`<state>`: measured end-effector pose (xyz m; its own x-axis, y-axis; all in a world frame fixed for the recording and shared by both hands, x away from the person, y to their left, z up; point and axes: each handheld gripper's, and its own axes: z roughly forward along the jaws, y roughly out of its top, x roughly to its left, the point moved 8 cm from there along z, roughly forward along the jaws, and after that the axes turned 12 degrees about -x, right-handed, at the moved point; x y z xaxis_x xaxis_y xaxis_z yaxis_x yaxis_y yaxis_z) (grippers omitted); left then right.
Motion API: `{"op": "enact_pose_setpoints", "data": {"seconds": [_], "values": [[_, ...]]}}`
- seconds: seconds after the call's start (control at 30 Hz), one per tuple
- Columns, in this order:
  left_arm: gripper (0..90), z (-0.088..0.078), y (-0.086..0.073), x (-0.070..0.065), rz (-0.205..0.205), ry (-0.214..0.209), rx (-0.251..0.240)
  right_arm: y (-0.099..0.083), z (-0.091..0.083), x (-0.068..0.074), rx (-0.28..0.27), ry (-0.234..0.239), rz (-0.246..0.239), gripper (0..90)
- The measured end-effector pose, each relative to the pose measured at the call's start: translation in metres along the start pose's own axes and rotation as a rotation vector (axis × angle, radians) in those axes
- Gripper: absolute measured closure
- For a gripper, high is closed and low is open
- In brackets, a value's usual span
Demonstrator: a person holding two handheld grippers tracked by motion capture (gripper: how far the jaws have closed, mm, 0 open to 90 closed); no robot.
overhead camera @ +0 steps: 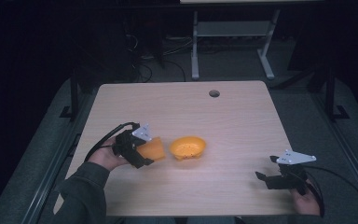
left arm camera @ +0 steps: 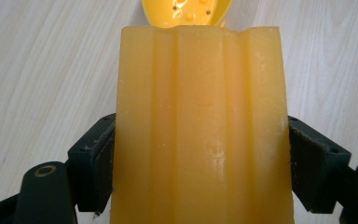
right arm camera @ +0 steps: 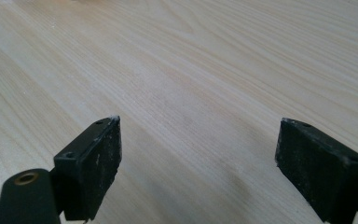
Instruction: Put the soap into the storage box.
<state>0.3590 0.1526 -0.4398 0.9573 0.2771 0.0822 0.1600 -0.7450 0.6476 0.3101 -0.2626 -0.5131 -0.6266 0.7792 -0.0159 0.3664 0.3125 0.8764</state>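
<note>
**While the left grips the block, the right waits**

Because the left gripper (overhead camera: 142,151) has its jaws pressed on either flank of the orange block (overhead camera: 153,148), the block sits firmly in its hold, its ridged face toward the camera in the left gripper view (left arm camera: 200,130). It is carried at the table's left, just beside the orange bowl (overhead camera: 188,147) and pointing toward it; in the left gripper view the bowl's rim (left arm camera: 186,11) peeks out just past the block's far end. That line-up suggests the block is meant for the bowl, and the side grip leaves its far end free to go in first. Whether the block touches the table (overhead camera: 233,116) I cannot tell.

Meanwhile the right gripper (overhead camera: 268,172) rests low near the right front corner, well apart from both, jaws spread wide with nothing but bare wood between them (right arm camera: 196,154). Parked there, it stays out of the left's path.
</note>
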Motion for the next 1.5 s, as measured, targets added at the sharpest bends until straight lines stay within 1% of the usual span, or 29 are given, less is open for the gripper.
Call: {"op": "enact_pose_setpoints", "data": {"seconds": [0.07,0.27,0.37,0.57,0.63,0.7,0.77,0.9,1.17,1.5], "values": [[20.9,0.001,0.004,0.001,0.011,0.003,0.0,0.0,0.0,0.0,-0.002,0.002,-0.001,13.9],[20.9,0.003,0.015,0.002,0.023,-0.014,-0.004,0.001,0.0,0.0,-0.007,0.005,-0.003,13.9],[20.9,0.005,0.021,0.004,0.039,-0.015,-0.001,0.001,0.0,0.0,-0.005,0.005,-0.006,13.9],[20.9,0.009,0.03,0.005,0.046,-0.026,-0.006,0.001,-0.001,0.0,-0.009,0.004,-0.004,14.0],[20.9,0.01,0.032,0.006,0.061,-0.031,0.004,0.001,-0.001,0.0,-0.008,0.004,-0.003,14.0],[20.9,0.013,0.034,0.006,0.052,-0.038,0.004,0.001,-0.001,0.0,-0.01,0.003,-0.004,13.9],[20.9,0.015,0.036,0.007,0.064,-0.037,0.014,0.001,-0.001,0.0,-0.008,0.004,-0.005,14.0],[20.9,0.019,0.042,0.007,0.065,-0.045,0.004,0.001,-0.001,0.001,-0.009,0.003,-0.005,13.9],[20.9,0.027,0.055,0.008,0.094,-0.058,0.013,0.001,-0.001,0.0,-0.007,0.004,-0.007,14.0],[20.9,0.042,0.068,0.009,0.115,-0.08,0.017,0.002,-0.002,-0.001,-0.016,0.004,-0.009,14.0]]}}
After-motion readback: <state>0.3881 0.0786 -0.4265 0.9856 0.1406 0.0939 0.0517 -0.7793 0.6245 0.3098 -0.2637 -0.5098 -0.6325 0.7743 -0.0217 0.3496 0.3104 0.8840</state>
